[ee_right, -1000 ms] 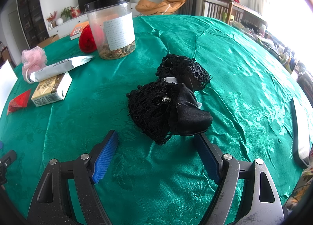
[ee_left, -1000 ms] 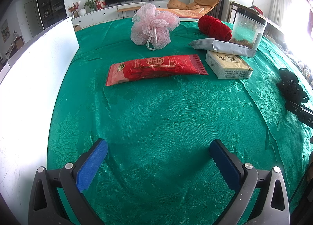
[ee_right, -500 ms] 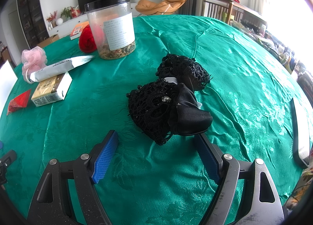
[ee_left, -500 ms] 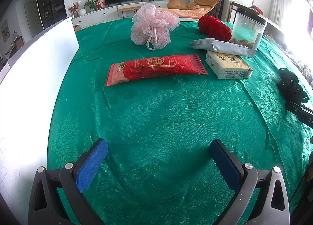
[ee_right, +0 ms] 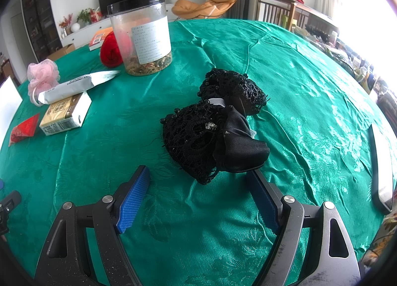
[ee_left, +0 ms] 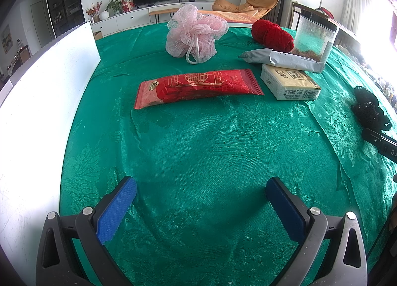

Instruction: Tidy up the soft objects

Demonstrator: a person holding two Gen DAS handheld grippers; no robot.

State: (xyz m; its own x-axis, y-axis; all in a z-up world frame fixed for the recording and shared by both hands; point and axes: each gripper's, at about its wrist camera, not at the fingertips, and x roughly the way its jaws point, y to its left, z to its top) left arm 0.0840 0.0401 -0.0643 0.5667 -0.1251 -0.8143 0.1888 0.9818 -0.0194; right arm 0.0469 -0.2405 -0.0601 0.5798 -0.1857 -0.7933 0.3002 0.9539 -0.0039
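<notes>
A black lace and satin bundle (ee_right: 218,127) lies on the green tablecloth just beyond my right gripper (ee_right: 198,186), which stands open with nothing between its blue pads; the bundle's satin end overlaps the right fingertip. My left gripper (ee_left: 201,191) is open over bare cloth. Farther off lie a pink mesh bath pouf (ee_left: 194,32), a red yarn ball (ee_left: 271,34) and a red foil packet (ee_left: 198,87). The black bundle (ee_left: 369,109) also shows at the right edge of the left wrist view.
A clear jar with a black lid (ee_right: 141,35), a grey-white pouch (ee_left: 285,60) and a beige tissue pack (ee_left: 290,82) sit mid-table. A white board (ee_left: 37,112) stands along the left. A phone-like slab (ee_right: 382,169) lies at the right edge.
</notes>
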